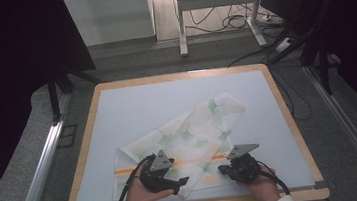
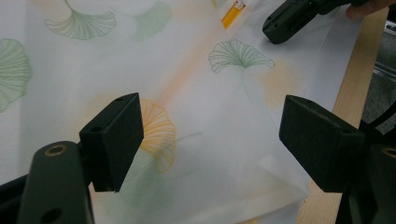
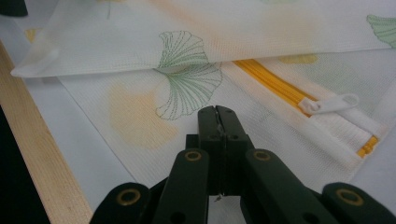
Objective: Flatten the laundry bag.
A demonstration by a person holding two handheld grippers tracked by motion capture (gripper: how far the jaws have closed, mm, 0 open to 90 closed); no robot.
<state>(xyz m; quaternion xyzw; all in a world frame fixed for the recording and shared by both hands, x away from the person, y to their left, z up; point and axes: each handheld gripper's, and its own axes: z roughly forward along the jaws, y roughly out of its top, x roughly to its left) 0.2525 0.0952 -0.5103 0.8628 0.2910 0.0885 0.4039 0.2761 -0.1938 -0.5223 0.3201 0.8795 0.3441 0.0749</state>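
A white mesh bag (image 1: 189,129) printed with green and orange ginkgo leaves lies folded on the mat, and an orange zipper (image 1: 193,162) runs across its near part. My left gripper (image 1: 176,173) hovers over the bag's near left corner; its jaws stand wide open above the mesh (image 2: 210,140), holding nothing. My right gripper (image 1: 222,169) sits at the bag's near right end. Its jaws are pressed together (image 3: 218,112) just over the mesh, beside a green leaf print. The white zipper pull (image 3: 334,102) lies to their right. The right gripper (image 2: 289,18) also shows near the zipper end (image 2: 232,13).
A pale mat (image 1: 166,97) covers the wooden table (image 1: 289,119). The table's front edge runs just under both hands. Black stands and cables sit on the floor beyond the far edge.
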